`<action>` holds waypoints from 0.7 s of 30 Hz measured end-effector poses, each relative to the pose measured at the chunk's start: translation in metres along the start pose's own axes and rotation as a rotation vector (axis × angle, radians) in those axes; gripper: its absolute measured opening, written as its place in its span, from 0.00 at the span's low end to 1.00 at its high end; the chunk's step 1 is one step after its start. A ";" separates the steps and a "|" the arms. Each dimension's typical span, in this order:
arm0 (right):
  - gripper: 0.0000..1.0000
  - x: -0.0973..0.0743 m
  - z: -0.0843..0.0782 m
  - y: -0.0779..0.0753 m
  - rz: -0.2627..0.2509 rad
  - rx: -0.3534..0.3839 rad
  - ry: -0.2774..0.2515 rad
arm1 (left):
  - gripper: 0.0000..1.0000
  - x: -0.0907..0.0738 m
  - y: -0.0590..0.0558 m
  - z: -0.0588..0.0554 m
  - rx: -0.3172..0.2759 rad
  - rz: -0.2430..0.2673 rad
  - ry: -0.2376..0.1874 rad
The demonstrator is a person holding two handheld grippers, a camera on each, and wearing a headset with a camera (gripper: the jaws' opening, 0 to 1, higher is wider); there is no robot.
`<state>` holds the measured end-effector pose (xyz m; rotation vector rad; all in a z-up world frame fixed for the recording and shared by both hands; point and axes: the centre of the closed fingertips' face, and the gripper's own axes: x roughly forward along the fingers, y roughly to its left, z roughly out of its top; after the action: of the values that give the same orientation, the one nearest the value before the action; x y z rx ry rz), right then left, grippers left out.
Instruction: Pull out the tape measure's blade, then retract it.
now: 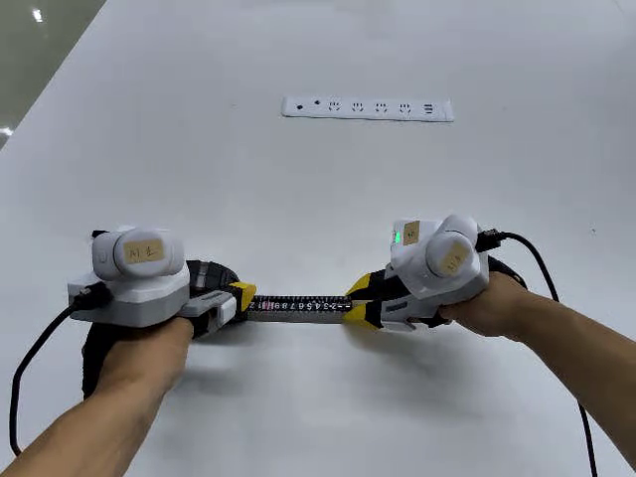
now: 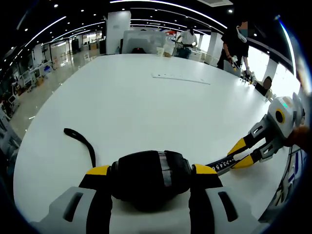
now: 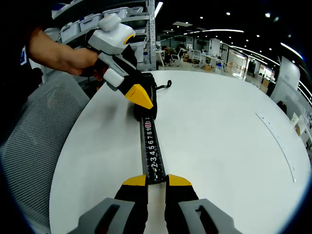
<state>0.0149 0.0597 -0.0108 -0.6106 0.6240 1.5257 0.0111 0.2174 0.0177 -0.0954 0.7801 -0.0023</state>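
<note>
A black tape measure case (image 2: 150, 178) sits between the yellow-tipped jaws of my left gripper (image 1: 241, 295), which is shut on it; its black wrist strap (image 2: 80, 141) lies on the table. The black blade with white numbers (image 1: 298, 303) runs a short way out to the right. My right gripper (image 1: 356, 300) is shut on the blade's end (image 3: 156, 179). In the right gripper view the blade (image 3: 150, 148) leads straight back to the case (image 3: 147, 95) in the left gripper (image 3: 140, 96). In the left gripper view the right gripper (image 2: 241, 153) holds the blade (image 2: 220, 165) at the right.
A white power strip (image 1: 368, 108) lies flat farther back on the white table (image 1: 298, 189). Black cables trail from both grippers toward me. People stand at the table's far end in the left gripper view, and a grey mesh chair (image 3: 34, 146) stands beside the table.
</note>
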 end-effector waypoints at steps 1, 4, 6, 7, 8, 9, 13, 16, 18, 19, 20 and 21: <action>0.09 0.001 0.001 0.000 0.000 -0.001 -0.002 | 0.58 0.000 0.000 0.000 0.000 0.000 0.001; 0.09 0.005 0.004 0.001 0.003 -0.001 -0.004 | 0.58 0.000 0.000 0.000 0.000 0.000 0.001; 0.09 0.007 0.007 0.001 0.003 -0.002 -0.007 | 0.58 0.000 0.000 0.000 0.000 -0.001 0.001; 0.09 0.007 0.007 0.001 0.004 -0.003 -0.007 | 0.58 0.000 0.000 0.000 -0.001 -0.001 0.001; 0.09 0.009 0.009 0.001 0.004 -0.003 -0.010 | 0.59 0.000 0.000 0.000 -0.003 -0.002 0.001; 0.09 0.009 0.010 0.001 0.005 -0.003 -0.011 | 0.59 0.000 0.000 0.000 -0.004 -0.002 0.001; 0.09 0.013 0.013 0.001 0.008 -0.005 -0.013 | 0.59 0.000 0.000 0.000 -0.004 -0.002 0.002; 0.09 0.016 0.016 0.002 0.011 -0.004 -0.018 | 0.59 0.001 0.001 0.000 -0.004 -0.004 0.004; 0.09 0.018 0.018 0.002 0.012 -0.004 -0.022 | 0.59 0.001 0.001 0.000 -0.006 -0.003 0.004; 0.09 0.019 0.018 0.002 0.013 -0.004 -0.023 | 0.59 0.001 0.001 0.000 -0.006 -0.003 0.004; 0.09 0.020 0.019 0.002 0.014 -0.004 -0.024 | 0.59 0.001 0.001 0.000 -0.006 -0.004 0.004; 0.09 0.021 0.020 0.002 0.016 -0.003 -0.025 | 0.59 0.000 0.000 0.000 -0.006 -0.004 0.005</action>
<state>0.0114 0.0885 -0.0115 -0.5894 0.6084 1.5473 0.0114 0.2179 0.0174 -0.1030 0.7844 -0.0041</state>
